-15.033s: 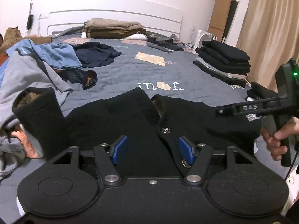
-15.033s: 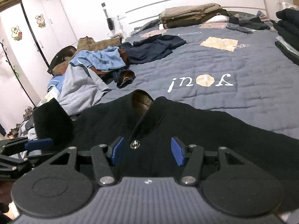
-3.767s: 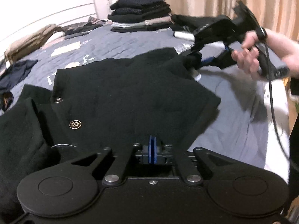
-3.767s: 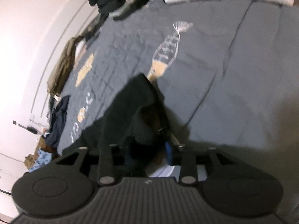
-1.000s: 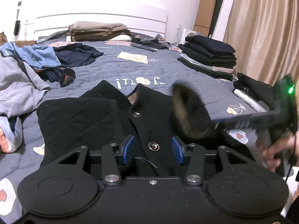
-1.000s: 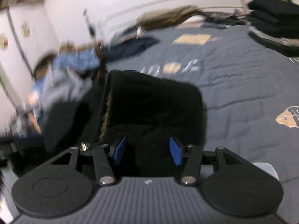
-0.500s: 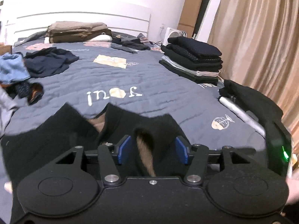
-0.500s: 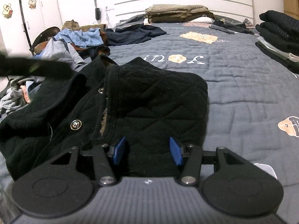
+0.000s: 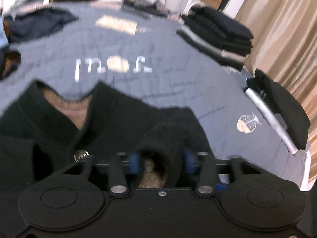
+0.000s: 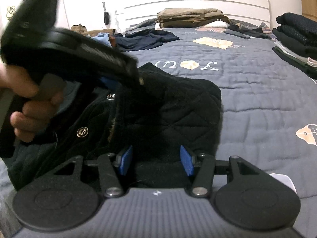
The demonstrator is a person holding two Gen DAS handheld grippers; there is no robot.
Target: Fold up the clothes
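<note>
The black quilted jacket (image 10: pixel 174 107) lies on the grey-blue bedspread (image 10: pixel 257 91) at the near edge of the bed, directly ahead of both tools. In the left wrist view, the jacket's sleeve cuff (image 9: pixel 160 138) sits between the blue pads of the left gripper (image 9: pixel 161 159), its tan lining showing inside the opening; the pads stand apart on either side of the cuff, and contact with the fabric cannot be confirmed (the frame is motion-blurred). In the right wrist view, the right gripper (image 10: pixel 156 159) is spread wide, with the folded-over panel of the jacket lying just ahead of and between its fingers, not pinched. The left gripper body enters that view from the upper left, tilted downward over the jacket's snap-button placket (image 10: pixel 82 131), held by the person's left hand (image 10: pixel 29 107) with its fingers curled around the handle. A stack of folded dark clothes (image 9: pixel 220 33) sits well apart along the right side of the bed, and loose garments (image 10: pixel 146 37) lie near the headboard (image 10: pixel 198 6).
</note>
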